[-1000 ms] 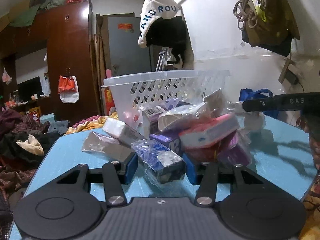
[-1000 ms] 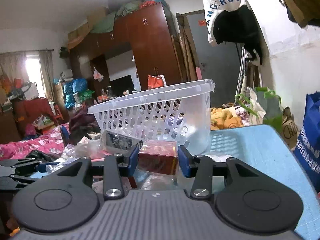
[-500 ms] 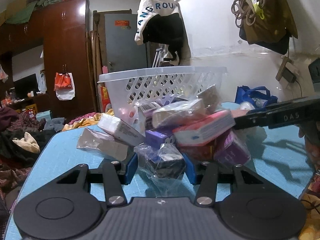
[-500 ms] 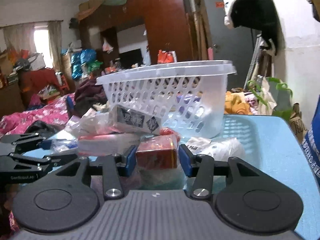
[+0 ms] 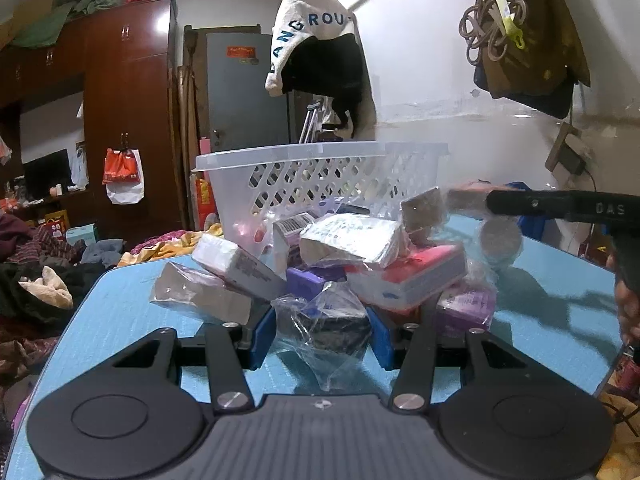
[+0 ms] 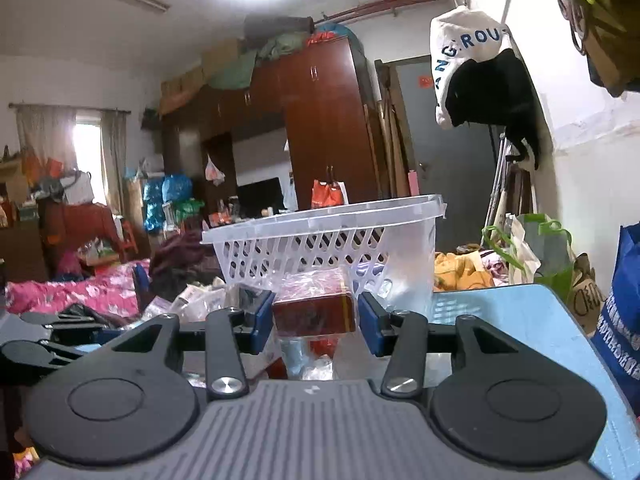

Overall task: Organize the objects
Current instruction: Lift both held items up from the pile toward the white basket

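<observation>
Tongs [image 6: 316, 320] gripping red box [image 6: 314, 312], basket [image 6: 320, 220] behind

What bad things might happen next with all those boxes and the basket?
The red box in the right gripper shows a gap at one pad, so it might slip. The left gripper holds a dark box in crinkly wrap touching the leaning pile; pulling it could topple boxes. The white basket looks light and might tip.

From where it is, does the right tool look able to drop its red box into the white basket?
Probably yes. The right tool holds the red box just before the white basket, whose open rim sits higher; nothing blocks the path, but it must lift first.
</observation>
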`<action>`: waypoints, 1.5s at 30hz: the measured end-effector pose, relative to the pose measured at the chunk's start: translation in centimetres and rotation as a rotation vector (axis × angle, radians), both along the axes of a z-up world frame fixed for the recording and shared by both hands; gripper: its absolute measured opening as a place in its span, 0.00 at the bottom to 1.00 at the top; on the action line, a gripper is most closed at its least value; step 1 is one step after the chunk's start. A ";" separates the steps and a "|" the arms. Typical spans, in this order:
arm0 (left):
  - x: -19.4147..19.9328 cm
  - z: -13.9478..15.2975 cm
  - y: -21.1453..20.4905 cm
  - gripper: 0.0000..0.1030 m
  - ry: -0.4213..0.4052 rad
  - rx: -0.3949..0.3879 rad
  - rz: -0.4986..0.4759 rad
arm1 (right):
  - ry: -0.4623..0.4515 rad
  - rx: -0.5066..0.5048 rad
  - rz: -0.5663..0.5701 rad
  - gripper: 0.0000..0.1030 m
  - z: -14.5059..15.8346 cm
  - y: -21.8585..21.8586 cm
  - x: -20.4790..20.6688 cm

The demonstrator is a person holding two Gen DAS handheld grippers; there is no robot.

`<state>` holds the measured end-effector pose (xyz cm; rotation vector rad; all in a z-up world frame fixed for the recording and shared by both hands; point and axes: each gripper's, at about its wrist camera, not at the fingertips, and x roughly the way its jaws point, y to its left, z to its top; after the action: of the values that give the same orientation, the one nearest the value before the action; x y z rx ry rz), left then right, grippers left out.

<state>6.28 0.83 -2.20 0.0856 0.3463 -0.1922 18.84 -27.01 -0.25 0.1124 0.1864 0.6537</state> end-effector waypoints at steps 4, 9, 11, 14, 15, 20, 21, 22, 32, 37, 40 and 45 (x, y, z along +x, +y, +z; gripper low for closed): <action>0.0 0.0 -0.1 0.52 0.001 0.004 0.002 | 0.082 -0.039 0.021 0.48 0.1 0.6 1.3; 0.1 0.0 0.0 0.52 0.007 0.004 0.005 | 0.101 -0.200 0.055 0.51 0.3 3.0 1.6; 0.1 0.0 0.1 0.52 0.007 0.000 0.003 | 0.062 -0.324 0.031 0.56 0.3 4.6 1.5; 0.1 -0.1 0.1 0.52 0.011 -0.001 0.000 | 0.064 -0.354 0.041 0.56 0.5 5.6 1.4; 0.1 -0.1 0.1 0.52 0.011 0.002 0.000 | 0.061 -0.368 0.037 0.54 0.4 5.7 1.2; -0.3 0.0 0.1 0.48 -0.013 0.008 -0.003 | 0.069 -0.329 0.007 0.46 0.4 4.9 1.1; -0.5 0.1 0.2 0.47 -0.029 0.007 -0.002 | 0.063 -0.306 0.000 0.46 0.6 4.6 0.9; -0.7 0.3 0.3 0.47 -0.046 0.000 0.000 | 0.060 -0.277 -0.001 0.46 0.9 4.1 0.8; -1.0 4.3 2.1 0.46 -0.134 -0.100 -0.029 | 0.119 -0.011 0.057 0.46 4.7 0.5 3.0; -0.2 3.5 2.0 0.46 -0.108 -0.117 -0.027 | 0.205 -0.098 0.067 0.46 2.6 2.0 4.9; 0.1 3.0 2.0 0.46 -0.092 -0.115 -0.025 | 0.238 -0.180 0.097 0.48 1.3 3.3 5.3; -0.1 2.9 2.5 0.43 -0.095 -0.124 -0.025 | 0.184 -0.328 0.052 0.57 1.6 5.5 4.7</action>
<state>6.17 3.32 0.72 -0.0231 0.2382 -0.2334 23.56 -21.50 1.36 -0.1490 0.4720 0.6568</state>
